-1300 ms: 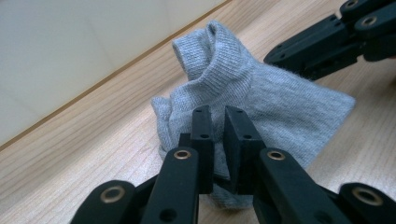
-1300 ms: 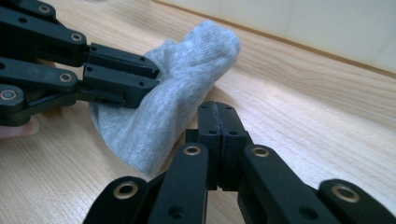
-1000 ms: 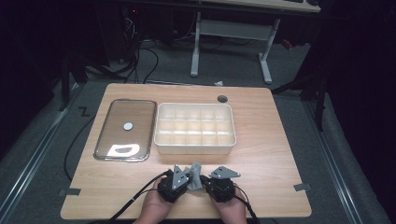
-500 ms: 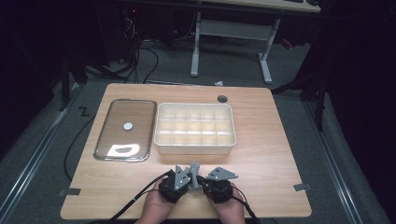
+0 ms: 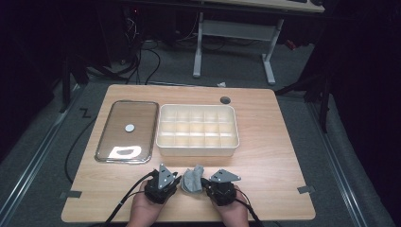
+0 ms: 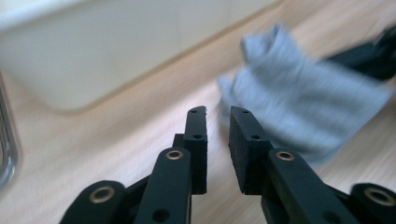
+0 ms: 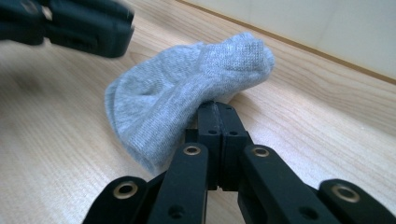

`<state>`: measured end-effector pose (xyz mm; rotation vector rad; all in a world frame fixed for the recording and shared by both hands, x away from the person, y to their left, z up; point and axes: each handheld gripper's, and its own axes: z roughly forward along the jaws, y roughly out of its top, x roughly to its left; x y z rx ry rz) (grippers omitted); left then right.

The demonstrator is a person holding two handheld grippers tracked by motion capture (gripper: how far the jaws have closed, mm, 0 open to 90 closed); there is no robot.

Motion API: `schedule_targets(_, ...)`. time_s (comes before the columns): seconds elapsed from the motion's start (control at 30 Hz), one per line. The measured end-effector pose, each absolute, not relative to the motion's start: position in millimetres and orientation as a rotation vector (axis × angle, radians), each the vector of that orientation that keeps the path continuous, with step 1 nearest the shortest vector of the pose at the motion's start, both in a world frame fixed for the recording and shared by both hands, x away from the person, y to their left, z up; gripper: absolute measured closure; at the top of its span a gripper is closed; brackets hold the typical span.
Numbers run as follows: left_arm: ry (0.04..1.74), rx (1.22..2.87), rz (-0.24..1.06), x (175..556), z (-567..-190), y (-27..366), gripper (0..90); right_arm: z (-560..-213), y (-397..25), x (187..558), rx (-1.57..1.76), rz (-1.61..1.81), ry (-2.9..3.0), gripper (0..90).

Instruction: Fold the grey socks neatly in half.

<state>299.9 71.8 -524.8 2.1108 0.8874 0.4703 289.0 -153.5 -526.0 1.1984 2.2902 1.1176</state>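
Sock [image 7: 187,98] near table's front edge [image 5: 189,220]

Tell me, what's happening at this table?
A person works a gripper in each hand at the near edge of the table. The right gripper is shut on a small grey sock. The left gripper, jaws slightly apart, sits beside the sock. Behind stand a white compartment box and a lid.

A dim lab or office: wooden table [image 5: 265,142] on grey carpet, floor cables [image 5: 142,61], a desk frame [image 5: 236,33] behind.
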Motion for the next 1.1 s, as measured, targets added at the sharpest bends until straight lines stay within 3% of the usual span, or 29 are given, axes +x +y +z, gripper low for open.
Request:
schedule_targets(0.83,0.848,2.127,0.37,298,-533,56,78.2,-504,-140,289,1.149,0.991,2.318,90.0)
schedule_targets(1.1,0.84,2.105,0.299,299,-531,57,84.8,-500,-126,288,1.089,0.955,2.36,89.2)
